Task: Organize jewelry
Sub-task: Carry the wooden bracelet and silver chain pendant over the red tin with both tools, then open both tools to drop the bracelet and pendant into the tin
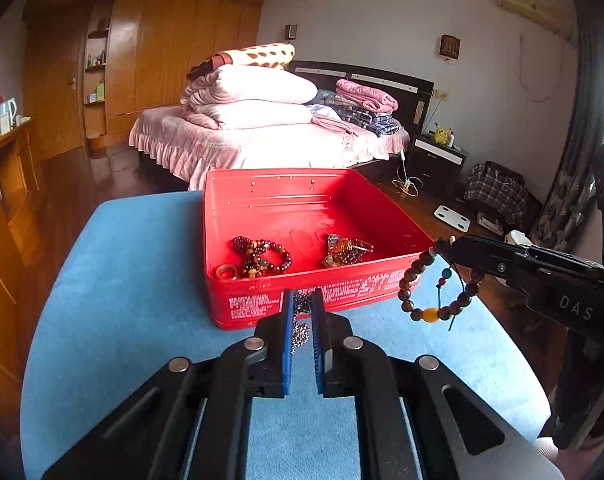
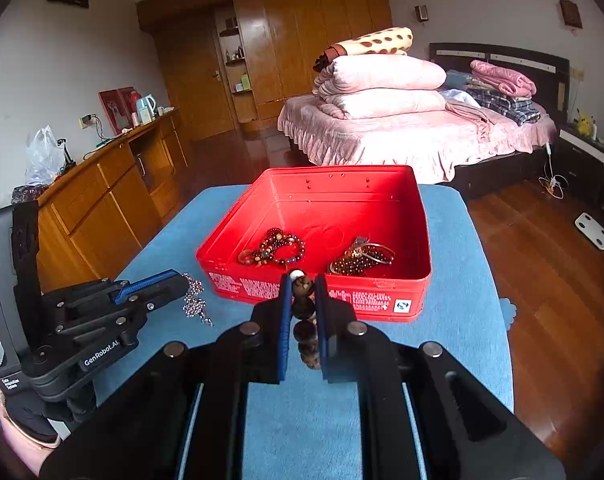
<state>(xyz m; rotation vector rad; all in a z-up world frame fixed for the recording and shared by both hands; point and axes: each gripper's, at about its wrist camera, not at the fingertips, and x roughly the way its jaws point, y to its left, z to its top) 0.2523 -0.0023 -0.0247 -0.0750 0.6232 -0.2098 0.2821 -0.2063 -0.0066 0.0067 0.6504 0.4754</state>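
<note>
A red tin box (image 1: 261, 304) (image 2: 416, 280) stands open on the blue table (image 1: 121, 280) (image 2: 454, 320). Inside lie a pile of dark red bead bracelets (image 1: 259, 258) (image 2: 277, 248) on the left and amber beads with bangles (image 1: 348, 250) (image 2: 360, 258) on the right. My left gripper (image 1: 302, 300) (image 2: 183, 282) is shut on a silver bead chain (image 1: 301, 332) (image 2: 195, 300), just in front of the box. My right gripper (image 2: 302, 284) (image 1: 448, 246) is shut on a brown wooden bead bracelet (image 1: 426, 284) (image 2: 304, 320), which hangs over the box's front right corner.
A pink bed (image 1: 261, 136) with folded quilts stands behind the table. A wooden sideboard (image 2: 101, 188) runs along the left, a wardrobe (image 2: 302, 40) at the back. A white scale (image 2: 592, 230) lies on the wooden floor to the right.
</note>
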